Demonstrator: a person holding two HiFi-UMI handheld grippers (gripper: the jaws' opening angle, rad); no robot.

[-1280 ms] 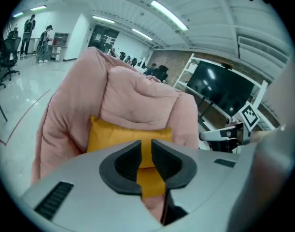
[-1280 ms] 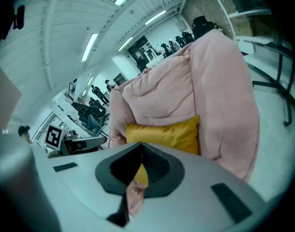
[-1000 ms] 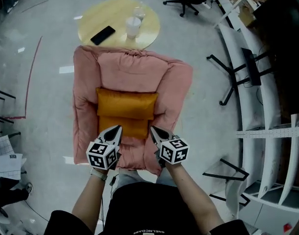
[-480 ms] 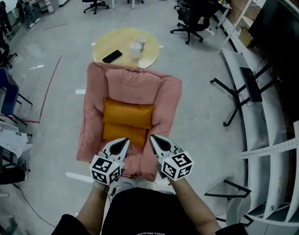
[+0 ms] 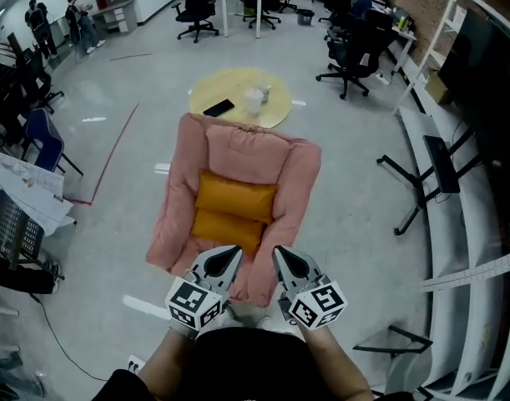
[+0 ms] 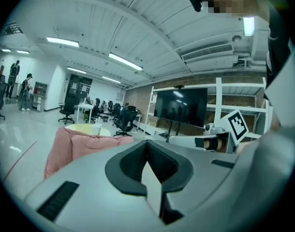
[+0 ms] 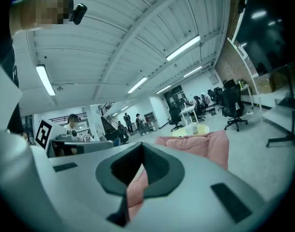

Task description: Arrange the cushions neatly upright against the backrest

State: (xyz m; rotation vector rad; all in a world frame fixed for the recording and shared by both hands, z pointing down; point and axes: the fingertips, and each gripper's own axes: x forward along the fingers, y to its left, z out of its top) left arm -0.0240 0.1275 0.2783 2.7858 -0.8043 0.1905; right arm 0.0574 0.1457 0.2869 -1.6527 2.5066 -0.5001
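Both jaw pairs are closed with nothing in them. Left gripper [image 5: 230, 252] and right gripper [image 5: 280, 252] hang side by side, apart, over the front edge of the pink armchair [image 5: 181, 192], tips pointing at the seat. Two orange cushions are on the chair: rear cushion [image 5: 236, 197] against the backrest, front cushion [image 5: 226, 228] touching it, on the seat. Can't tell how upright either stands. Behind the chair is a round table [image 5: 229, 86] with a phone [image 5: 219, 107] and a cup [image 5: 254, 100].
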